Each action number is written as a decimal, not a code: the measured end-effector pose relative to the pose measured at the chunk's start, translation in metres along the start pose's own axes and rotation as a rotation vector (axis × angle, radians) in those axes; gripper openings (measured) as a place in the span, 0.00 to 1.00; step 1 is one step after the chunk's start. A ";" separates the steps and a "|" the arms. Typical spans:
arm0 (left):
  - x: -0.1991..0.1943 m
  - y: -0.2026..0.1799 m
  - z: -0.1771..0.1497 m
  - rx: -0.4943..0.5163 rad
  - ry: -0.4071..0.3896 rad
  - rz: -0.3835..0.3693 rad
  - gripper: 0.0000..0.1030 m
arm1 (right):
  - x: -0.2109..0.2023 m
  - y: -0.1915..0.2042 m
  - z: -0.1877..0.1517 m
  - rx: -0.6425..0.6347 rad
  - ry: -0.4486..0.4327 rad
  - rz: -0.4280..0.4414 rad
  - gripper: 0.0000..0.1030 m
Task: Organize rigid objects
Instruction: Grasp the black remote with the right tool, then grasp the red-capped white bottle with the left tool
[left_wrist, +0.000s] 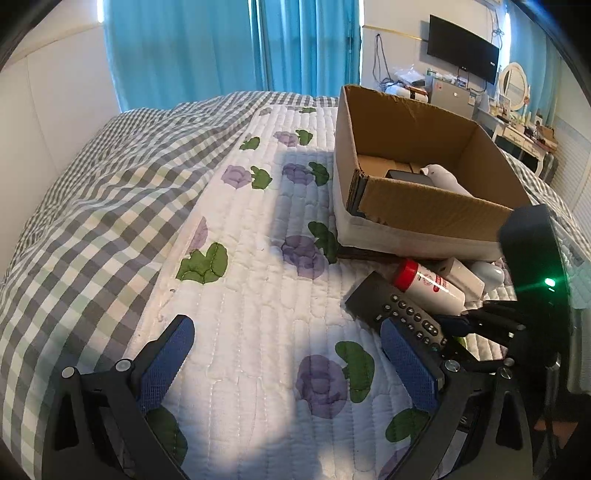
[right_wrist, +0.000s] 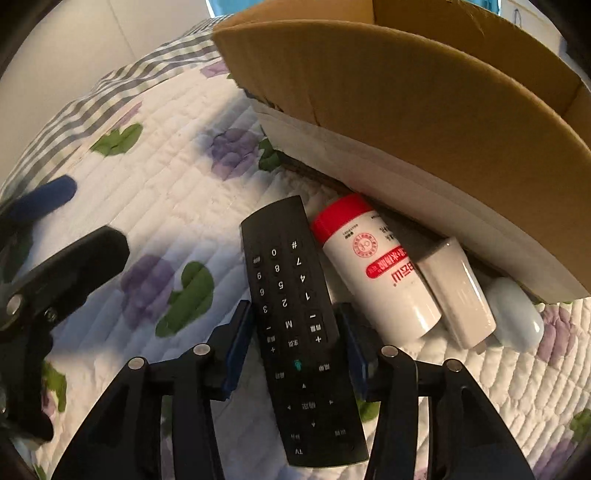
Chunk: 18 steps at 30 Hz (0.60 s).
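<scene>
From the left wrist view, the left hand-held gripper (left_wrist: 288, 365) is seen spread wide with nothing between its blue pads, held over the quilted floral bedspread (left_wrist: 258, 295) that covers the bed. A grey checked blanket (left_wrist: 92, 192) is laid along the left side of the bedspread. A cardboard box (left_wrist: 424, 210) is set on the bed to the upper right; a dark flat item and a white one can be made out inside it, though what they are cannot be told. Just in front of the box a black remote control (left_wrist: 391, 302) is seen, with a white bottle with a red cap (left_wrist: 428, 282) lying beside it and a white adapter (left_wrist: 461, 275) beyond that. Turquoise curtains (left_wrist: 229, 51) are hung at the back of the room, and a dark screen (left_wrist: 463, 48) is mounted on the right-hand wall.

From the right wrist view, the right hand-held gripper (right_wrist: 295, 332) is seen closed in on the remote control (right_wrist: 295, 314), whose long sides are met by the blue pads; the remote's far end is pointed toward the box (right_wrist: 424, 122). To the right of the remote the bottle (right_wrist: 373, 269) is laid on its side, touching the white adapter (right_wrist: 458, 295), and a pale rounded object (right_wrist: 517, 317) is lodged next to the adapter at the foot of the box. The left hand-held gripper (right_wrist: 59, 221) is visible at the left edge.
</scene>
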<state>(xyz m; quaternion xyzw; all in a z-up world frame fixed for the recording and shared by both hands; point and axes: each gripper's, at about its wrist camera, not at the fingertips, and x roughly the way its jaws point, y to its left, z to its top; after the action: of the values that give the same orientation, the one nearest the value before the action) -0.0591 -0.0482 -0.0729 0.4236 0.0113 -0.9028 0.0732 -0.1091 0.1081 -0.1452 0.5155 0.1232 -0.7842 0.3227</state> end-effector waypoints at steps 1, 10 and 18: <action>0.000 0.000 0.000 -0.001 -0.001 -0.001 1.00 | -0.004 0.001 -0.003 0.000 -0.009 -0.010 0.43; 0.000 -0.009 0.004 0.036 0.017 0.024 1.00 | -0.074 -0.015 -0.046 0.081 -0.078 -0.085 0.27; 0.000 -0.070 0.006 0.189 0.050 0.028 1.00 | -0.124 -0.070 -0.043 0.223 -0.140 -0.205 0.19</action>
<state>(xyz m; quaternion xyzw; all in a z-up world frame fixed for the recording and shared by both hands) -0.0736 0.0203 -0.0724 0.4513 -0.0778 -0.8878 0.0452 -0.0898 0.2310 -0.0640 0.4768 0.0645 -0.8559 0.1895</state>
